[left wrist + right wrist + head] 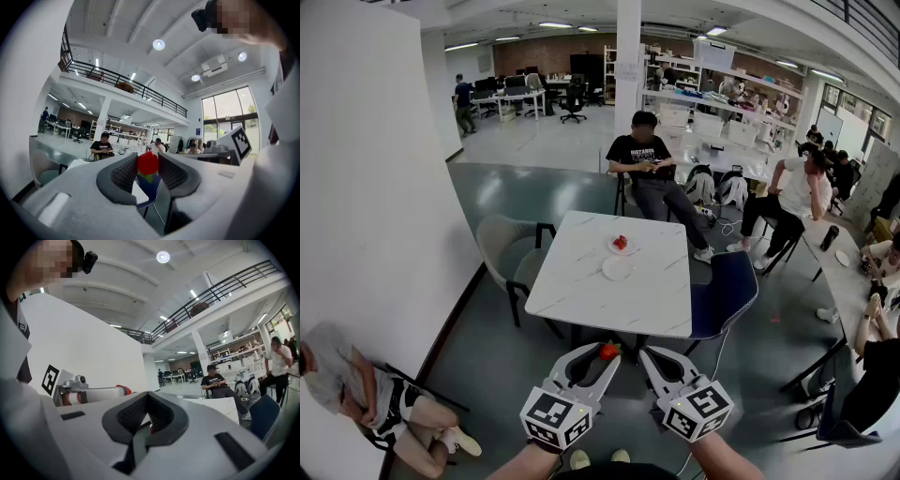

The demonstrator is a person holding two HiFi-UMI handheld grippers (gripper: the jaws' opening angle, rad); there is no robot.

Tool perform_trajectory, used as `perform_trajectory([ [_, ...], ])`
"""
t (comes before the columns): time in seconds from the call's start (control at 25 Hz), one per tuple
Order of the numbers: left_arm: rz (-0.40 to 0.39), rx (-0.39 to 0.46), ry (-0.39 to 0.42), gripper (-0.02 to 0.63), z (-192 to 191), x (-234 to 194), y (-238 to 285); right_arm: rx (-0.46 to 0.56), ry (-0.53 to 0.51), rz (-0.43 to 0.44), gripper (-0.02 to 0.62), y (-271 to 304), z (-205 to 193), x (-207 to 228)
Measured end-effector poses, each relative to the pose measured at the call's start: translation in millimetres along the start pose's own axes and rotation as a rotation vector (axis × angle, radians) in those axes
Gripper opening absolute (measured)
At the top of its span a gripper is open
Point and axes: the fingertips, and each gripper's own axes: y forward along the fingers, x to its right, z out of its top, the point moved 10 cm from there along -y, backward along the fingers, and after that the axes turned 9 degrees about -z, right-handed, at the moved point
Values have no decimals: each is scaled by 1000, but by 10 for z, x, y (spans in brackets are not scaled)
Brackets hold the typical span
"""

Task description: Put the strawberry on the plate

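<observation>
Your left gripper [602,356] pinched the strawberry [147,163] between its widely spread pads, red tip up, held in the air short of the table's near edge. Your right gripper [148,423] hung just beside it, jaws pressed together on nothing. Ahead stood the white marble table [581,291]. On its far half lay an empty white plate [619,268], and just behind that a smaller plate [629,249] carried a second strawberry [621,243], both well apart from the held fruit.
</observation>
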Motion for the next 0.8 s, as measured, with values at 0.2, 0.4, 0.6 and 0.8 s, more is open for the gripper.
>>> perform_trajectory([
  [0.2, -1, 3, -5, 130, 32, 36, 9, -4, 1, 1, 2, -20, 31, 1],
  [0.4, -5, 4, -4, 130, 8, 81, 20, -5, 1, 1, 2, -43, 0, 28],
  [0.6, -7, -2, -3, 130, 11, 133, 3, -1, 48, 28, 2, -74, 12, 25],
  [0.8, 0, -10, -2, 130, -44, 139, 43, 3, 60, 34, 3, -70, -15, 101],
])
